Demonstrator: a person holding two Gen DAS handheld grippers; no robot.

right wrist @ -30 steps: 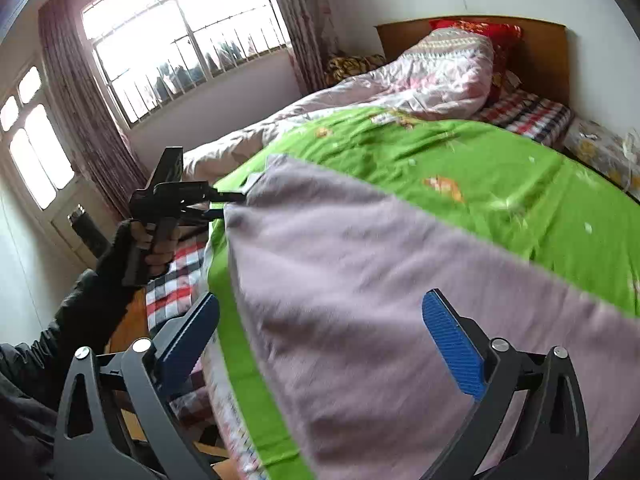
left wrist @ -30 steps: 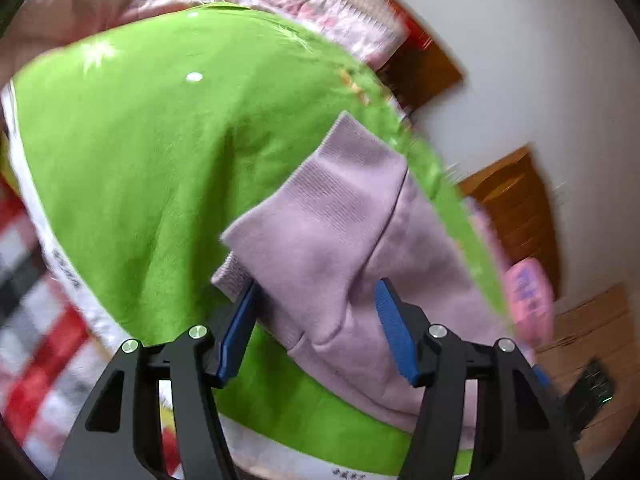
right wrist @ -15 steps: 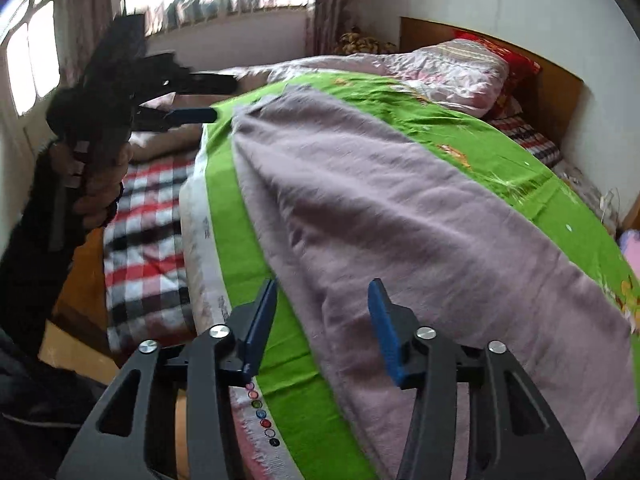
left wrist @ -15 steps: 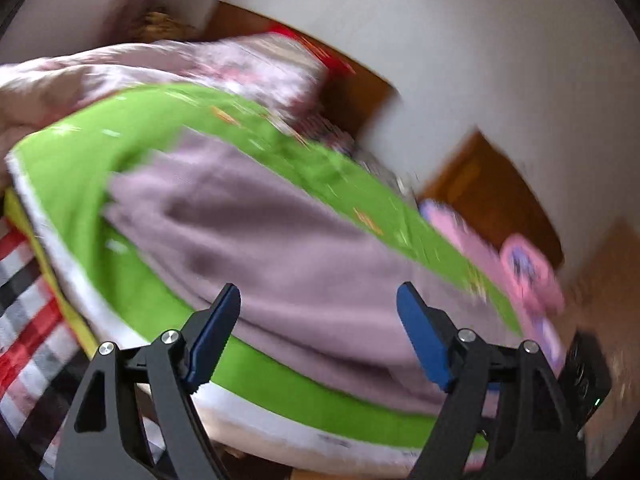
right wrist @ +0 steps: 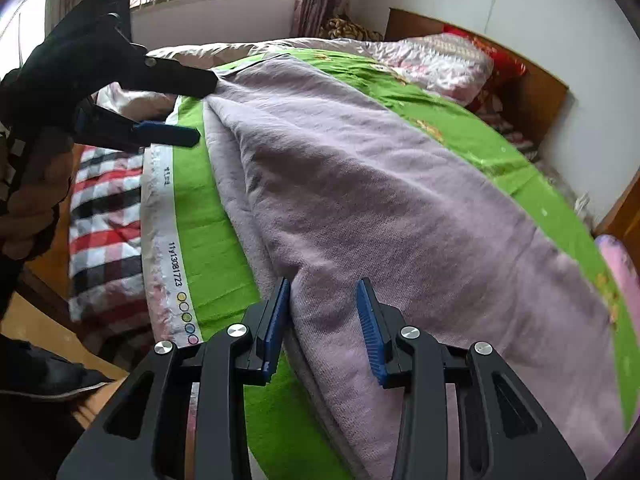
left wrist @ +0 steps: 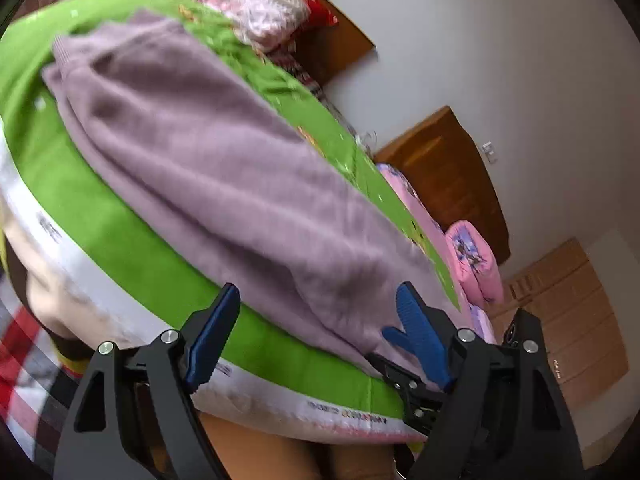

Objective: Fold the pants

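The lilac pants [right wrist: 380, 184] lie stretched out on the green sheet [right wrist: 200, 240] of a bed, their ribbed cuff [left wrist: 60, 46] at the far end. My right gripper [right wrist: 324, 312] sits low over the near end. Its jaws are closing, and a raised fold of the pants lies between the blue pads [right wrist: 276, 320]. A hand holds my left gripper [right wrist: 202, 108] at the far end of the pants, open, its upper finger by the fabric's edge. In the left wrist view the left gripper [left wrist: 316, 320] hangs open above the pants' edge, gripping nothing.
A pink-and-white quilt [right wrist: 432, 60] is bunched by the wooden headboard [right wrist: 536, 92]. A red plaid blanket [right wrist: 104, 236] hangs beside the bed edge. A wooden nightstand [left wrist: 448, 176] and pink bedding [left wrist: 476, 264] stand at the right.
My left gripper let go of the cuff, opened and drew back along the bed edge. My right gripper sank onto the pants and its jaws narrowed around a fold.
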